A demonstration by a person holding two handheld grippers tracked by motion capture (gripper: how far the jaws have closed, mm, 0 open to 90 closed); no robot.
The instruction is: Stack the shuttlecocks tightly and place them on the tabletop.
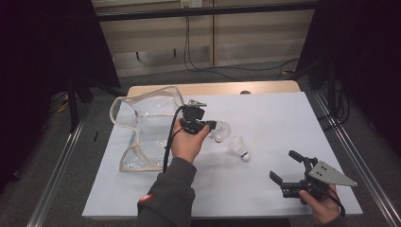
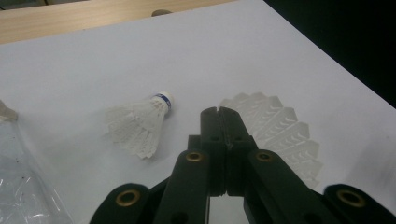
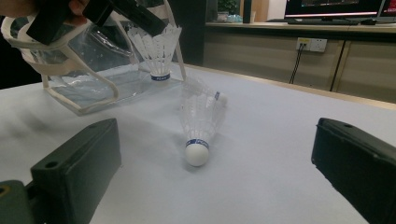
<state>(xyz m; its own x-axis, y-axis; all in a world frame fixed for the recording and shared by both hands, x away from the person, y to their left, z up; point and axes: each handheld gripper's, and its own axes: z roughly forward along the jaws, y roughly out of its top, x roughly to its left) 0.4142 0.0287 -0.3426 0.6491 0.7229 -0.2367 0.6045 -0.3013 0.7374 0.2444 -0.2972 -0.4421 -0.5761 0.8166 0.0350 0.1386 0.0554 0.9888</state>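
The left gripper point(image 1: 215, 126), at frame centre in the high view, was clenched on the feather skirt of a shuttlecock point(image 2: 285, 135), held above the white table cover point(image 1: 265, 118). A second shuttlecock point(image 1: 238, 146) lay just right of it. The clear bag point(image 1: 142, 127) sat to the left. The right gripper point(image 1: 286, 165), lower right, stood released.

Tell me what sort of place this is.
Probably a lab or office set up for recording: a white-covered table on metal floor rails, dark curtains at both sides, wall sockets and monitors behind.
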